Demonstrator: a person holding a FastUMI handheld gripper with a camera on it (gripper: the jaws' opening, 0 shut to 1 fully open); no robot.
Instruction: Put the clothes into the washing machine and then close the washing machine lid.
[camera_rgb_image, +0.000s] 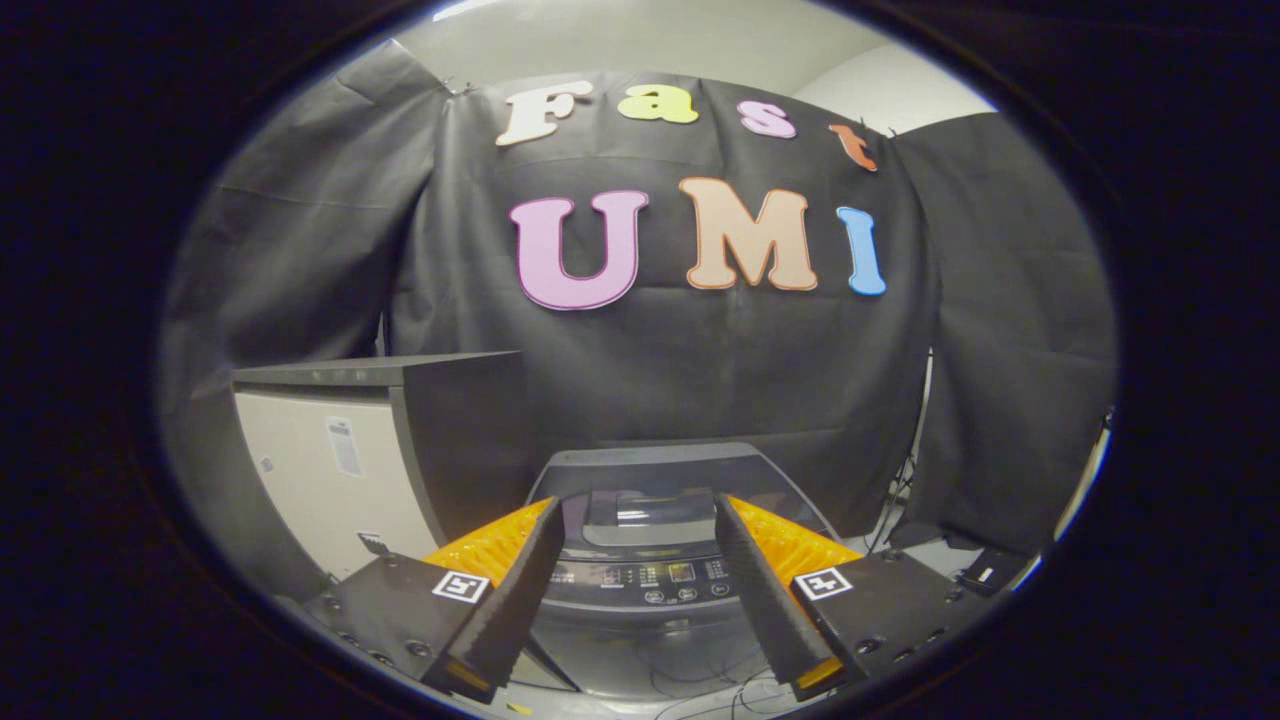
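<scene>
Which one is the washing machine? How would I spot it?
Find the black cloth wall. Low in front of it, beyond the open gripper, stands the washing machine. Unlike the tall pale cabinet beside it, it has a glossy lid and a row of buttons.

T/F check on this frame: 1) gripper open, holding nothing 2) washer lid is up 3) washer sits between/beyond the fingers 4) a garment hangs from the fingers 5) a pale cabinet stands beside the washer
1) True. The gripper is open, its fingers spread apart with nothing between them.
2) False. The lid lies flat and shut on the washing machine.
3) True. The washing machine sits ahead of the gripper, its control panel seen through the gap between the fingers.
4) False. The fingers carry no garment.
5) True. A pale cabinet with a dark top stands next to the washing machine.
</scene>
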